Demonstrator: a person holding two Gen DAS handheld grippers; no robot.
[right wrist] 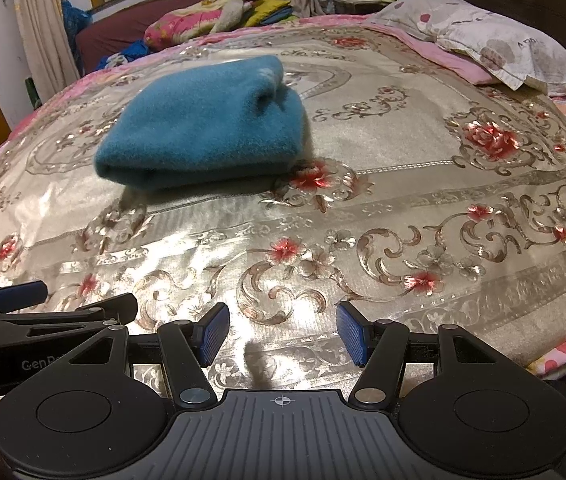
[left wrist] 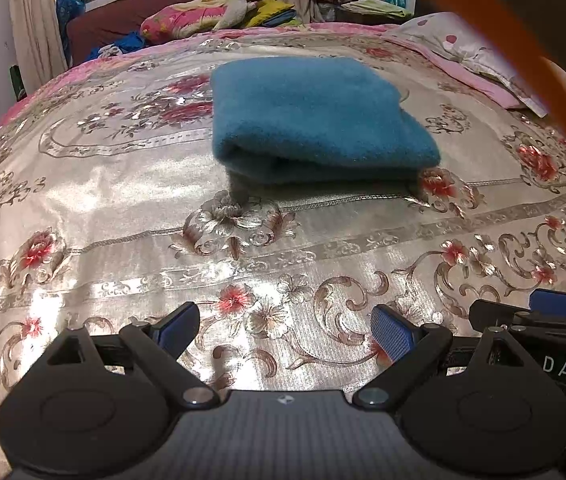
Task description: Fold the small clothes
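On the bedspread [left wrist: 123, 200], both tools [left wrist: 285, 332] [right wrist: 283, 330] hover agape, empty, short of the folded teal cloth [left wrist: 315, 120].

the folded blue cloth [left wrist: 315, 120] hides the bedspread [left wrist: 123, 208] pattern beneath it, and its inner layers cannot be made out at the soft, blurred front edge. in the right wrist view the cloth's [right wrist: 203, 132] far rolled end is fuzzy. an orange strap [left wrist: 523, 64], out of focus, crosses the left view's upper right and runs off the frame. the pillow [right wrist: 495, 48] is cut by the dark rim at right. the heap of bedding [left wrist: 203, 12] by the window is too small to sort.
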